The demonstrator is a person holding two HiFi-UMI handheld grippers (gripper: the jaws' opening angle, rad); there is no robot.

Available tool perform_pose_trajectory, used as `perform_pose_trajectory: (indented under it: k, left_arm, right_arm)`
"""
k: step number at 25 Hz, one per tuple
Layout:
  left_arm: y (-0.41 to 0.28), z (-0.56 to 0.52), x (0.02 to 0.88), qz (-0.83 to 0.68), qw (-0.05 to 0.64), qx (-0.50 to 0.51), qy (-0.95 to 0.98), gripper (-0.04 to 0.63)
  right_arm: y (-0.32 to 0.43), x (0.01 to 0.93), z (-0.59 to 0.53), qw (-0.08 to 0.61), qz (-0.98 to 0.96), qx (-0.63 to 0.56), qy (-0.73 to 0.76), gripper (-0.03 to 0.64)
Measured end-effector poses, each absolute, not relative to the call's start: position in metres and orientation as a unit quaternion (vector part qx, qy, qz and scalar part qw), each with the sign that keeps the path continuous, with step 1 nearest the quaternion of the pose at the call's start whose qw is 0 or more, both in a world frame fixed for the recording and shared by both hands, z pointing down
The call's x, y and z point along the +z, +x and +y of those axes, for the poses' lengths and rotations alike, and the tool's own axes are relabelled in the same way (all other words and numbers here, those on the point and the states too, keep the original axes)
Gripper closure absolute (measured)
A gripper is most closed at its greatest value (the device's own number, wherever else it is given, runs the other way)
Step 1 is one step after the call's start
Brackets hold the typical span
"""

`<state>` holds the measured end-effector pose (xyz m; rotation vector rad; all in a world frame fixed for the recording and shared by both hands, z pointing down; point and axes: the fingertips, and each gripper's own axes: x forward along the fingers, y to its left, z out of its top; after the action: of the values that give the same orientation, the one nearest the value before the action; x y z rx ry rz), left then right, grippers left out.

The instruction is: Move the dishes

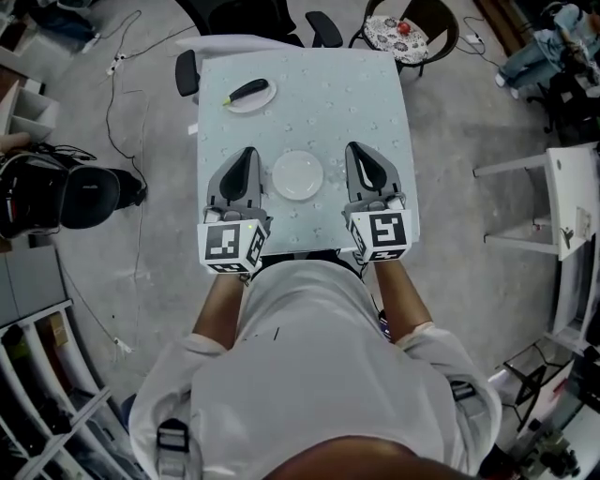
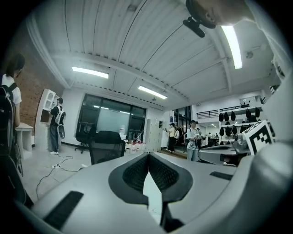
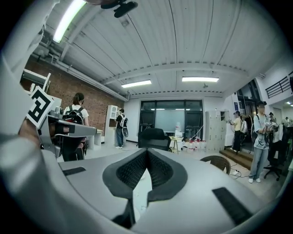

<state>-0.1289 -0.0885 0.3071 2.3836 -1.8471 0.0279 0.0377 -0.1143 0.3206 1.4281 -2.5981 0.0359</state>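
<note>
Containers: two plates stand on the worktop [image 1: 347, 103]. The near plate [image 1: 298, 175] is white, round and empty; it lies near the front edge, between the two tongs and touching neither. The far plate [image 1: 251, 97] lies near the far left corner, well apart from the near plate. It carries one dark, elongated item [image 1: 247, 90] with a yellowish tip, possibly an aubergine; it is too small in the head view to confirm.

Left tongs [image 1: 248, 152]: jaws fully together, nothing between them. The left gripper view shows the ribbed pads meeting at the tip [image 2: 149, 157].

Right tongs [image 1: 357, 148]: jaws fully together, nothing held. The right gripper view shows the pads meeting [image 3: 146, 153].

Both tongs are held above the worktop, one on each side of the near plate, pointing away from the person.

Surface: the worktop is square, with a pale blue patterned cover.

Room: grey concrete floor [image 1: 450, 141] with loose cables [image 1: 112, 103]. Black office chairs [image 1: 244, 14] stand at the far side, a round chair [image 1: 398, 36] with a patterned cushion at the far right corner. Both gripper views show a ribbed white ceiling with strip lights, a brick wall and several people standing.
</note>
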Motion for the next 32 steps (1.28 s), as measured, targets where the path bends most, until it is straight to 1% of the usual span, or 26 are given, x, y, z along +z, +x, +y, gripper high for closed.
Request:
perform_pose_trajectory:
  k: [32]
  left_arm:
    - [-0.127, -0.094, 0.322, -0.609, 0.075, 0.02, 0.789, 0.577]
  right_arm:
    - [0.041, 0.327, -0.123, 0.106, -0.866, 0.005, 0.488, 0.62]
